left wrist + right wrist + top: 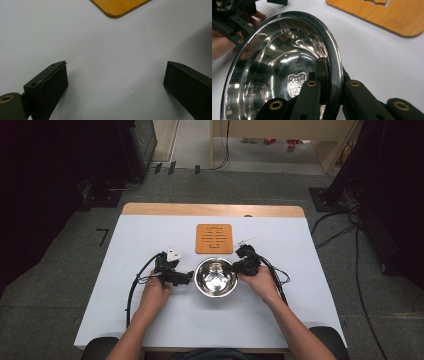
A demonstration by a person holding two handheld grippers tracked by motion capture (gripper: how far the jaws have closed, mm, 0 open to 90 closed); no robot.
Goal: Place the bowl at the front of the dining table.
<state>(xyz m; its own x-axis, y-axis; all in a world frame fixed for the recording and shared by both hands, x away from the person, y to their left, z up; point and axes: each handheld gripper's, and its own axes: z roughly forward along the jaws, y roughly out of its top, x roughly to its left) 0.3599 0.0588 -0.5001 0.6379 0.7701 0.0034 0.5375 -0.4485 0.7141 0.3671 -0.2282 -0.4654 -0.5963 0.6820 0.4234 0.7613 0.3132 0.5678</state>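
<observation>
On bowl rim: right gripper (clamped).

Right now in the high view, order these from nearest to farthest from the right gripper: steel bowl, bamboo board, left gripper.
1. Steel bowl: its rim is clamped in the right gripper.
2. Bamboo board: just beyond the bowl, up the table.
3. Left gripper: across the bowl, at its far side.

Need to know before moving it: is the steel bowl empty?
Empty: the steel bowl shows only bare shiny metal and a stamped emblem inside, in the high and right gripper views.
</observation>
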